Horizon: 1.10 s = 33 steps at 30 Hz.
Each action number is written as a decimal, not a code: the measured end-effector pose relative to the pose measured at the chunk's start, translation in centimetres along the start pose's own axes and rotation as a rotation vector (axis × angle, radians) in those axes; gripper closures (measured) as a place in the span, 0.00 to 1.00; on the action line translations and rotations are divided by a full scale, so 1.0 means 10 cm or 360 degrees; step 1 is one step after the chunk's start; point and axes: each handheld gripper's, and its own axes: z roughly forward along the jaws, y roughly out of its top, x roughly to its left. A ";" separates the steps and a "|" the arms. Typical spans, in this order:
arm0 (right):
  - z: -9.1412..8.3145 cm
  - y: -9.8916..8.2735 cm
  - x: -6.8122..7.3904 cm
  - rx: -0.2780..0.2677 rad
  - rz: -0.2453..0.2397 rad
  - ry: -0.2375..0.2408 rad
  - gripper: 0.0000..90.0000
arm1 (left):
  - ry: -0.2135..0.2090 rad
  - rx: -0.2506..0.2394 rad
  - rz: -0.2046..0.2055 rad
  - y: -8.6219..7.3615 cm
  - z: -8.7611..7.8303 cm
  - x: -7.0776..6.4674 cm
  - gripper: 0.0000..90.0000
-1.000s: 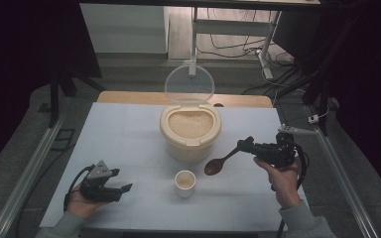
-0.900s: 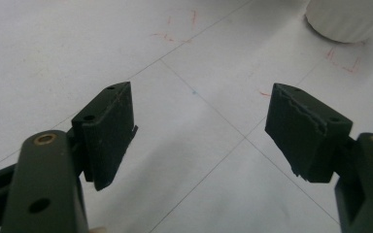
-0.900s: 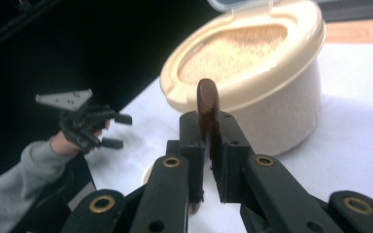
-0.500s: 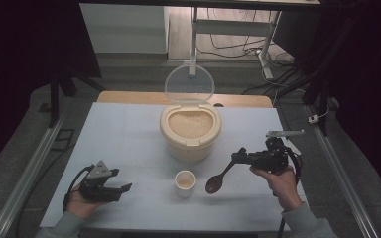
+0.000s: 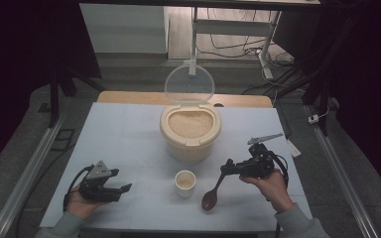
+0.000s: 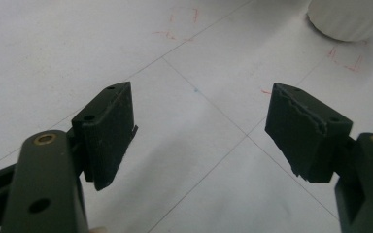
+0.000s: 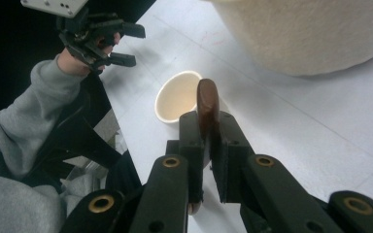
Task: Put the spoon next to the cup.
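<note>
1. The right gripper (image 5: 226,168) has its jaws pressed together on the handle of a brown wooden spoon (image 5: 211,195); in the right gripper view the spoon (image 7: 207,104) stands up between the two pads.
2. From those jaws the spoon hangs down and towards the person, its bowl low over the white table (image 5: 129,144), whether touching I cannot tell.
3. Just beside the spoon's bowl, on its left in the high view, stands a small cream cup (image 5: 184,182).
4. Beyond the jaws sits the cream rice container (image 5: 190,130), lid up, grain inside.
5. Well apart, past the cup, the left gripper (image 5: 121,191) rests low at the table's near edge, jaws spread with nothing between them (image 6: 199,131).
</note>
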 end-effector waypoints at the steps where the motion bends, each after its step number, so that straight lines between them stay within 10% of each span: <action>1: 0.02 0.00 0.00 0.0009 0.0003 0.0006 0.93 | 0.0001 0.0001 0.0000 0.00 0.00 0.00 0.28; 14: 0.21 0.00 -0.12 0.0014 0.0041 -0.0016 0.91 | 0.0001 0.0008 0.0007 0.00 0.01 0.00 0.28; 33: 0.50 -0.02 -0.32 -0.0092 -0.0048 -0.0305 0.78 | -0.0001 0.0014 0.0011 0.00 0.02 0.00 0.28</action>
